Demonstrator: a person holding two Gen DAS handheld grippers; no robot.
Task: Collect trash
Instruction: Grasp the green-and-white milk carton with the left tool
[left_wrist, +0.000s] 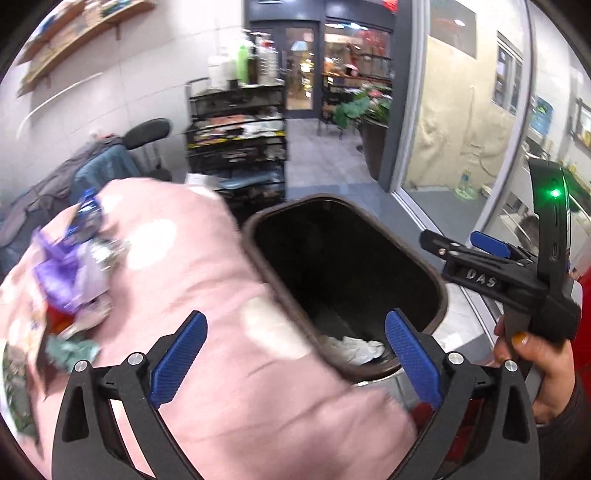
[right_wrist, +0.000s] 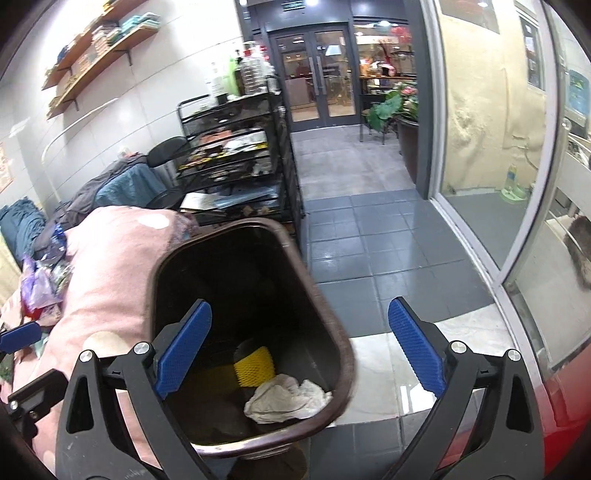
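Both grippers, left (left_wrist: 295, 362) and right (right_wrist: 299, 345), have fingers spread wide, gripping nothing. Between them stands the brown bin (right_wrist: 343, 314) (crumpled tissue (right_wrist: 288, 400) inside), against the pink bedding's edge (left_wrist: 207, 280); wrappers (left_wrist: 70, 269) lie on its far-left part.

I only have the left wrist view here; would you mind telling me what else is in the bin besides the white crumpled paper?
Observer: The right wrist view looks deeper into the brown bin: a yellow ridged object lies just behind the crumpled paper.
Operator: Thank you. Is the right gripper holding anything?
Observer: No, the right gripper is open and empty, its left finger over the bin's mouth and its right finger over the floor.
Operator: Is there floor beside the bin?
Observer: Yes, grey floor tiles run from the bin toward the glass double doors.
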